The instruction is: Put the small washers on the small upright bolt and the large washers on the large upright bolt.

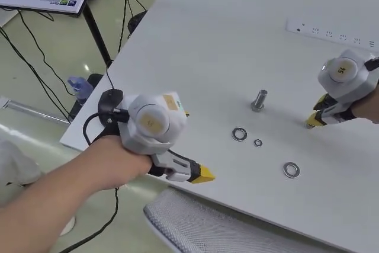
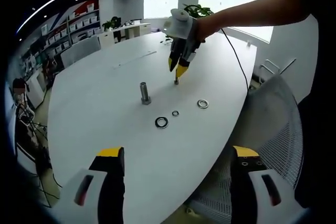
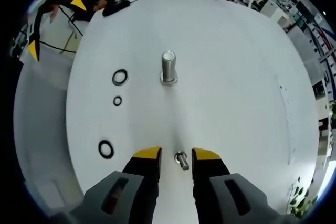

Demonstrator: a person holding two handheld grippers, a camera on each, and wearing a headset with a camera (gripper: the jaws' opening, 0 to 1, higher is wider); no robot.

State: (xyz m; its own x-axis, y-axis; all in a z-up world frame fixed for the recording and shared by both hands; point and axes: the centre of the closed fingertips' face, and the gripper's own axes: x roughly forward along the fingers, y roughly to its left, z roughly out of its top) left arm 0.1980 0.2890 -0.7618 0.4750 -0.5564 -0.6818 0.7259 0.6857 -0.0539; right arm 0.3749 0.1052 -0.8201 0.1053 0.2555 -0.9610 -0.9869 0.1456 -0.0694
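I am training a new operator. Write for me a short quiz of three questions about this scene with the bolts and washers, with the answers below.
1. True or false: a washer already sits on the large bolt.
2. Counting the washer nearest the large bolt, how many lie loose on the table? A) two B) three C) five
3. Fill in: the small bolt stands between the open jaws of the ____ gripper.

Key
1. False; the large bolt is bare.
2. B
3. right; the right gripper has one jaw on each side of the small bolt.
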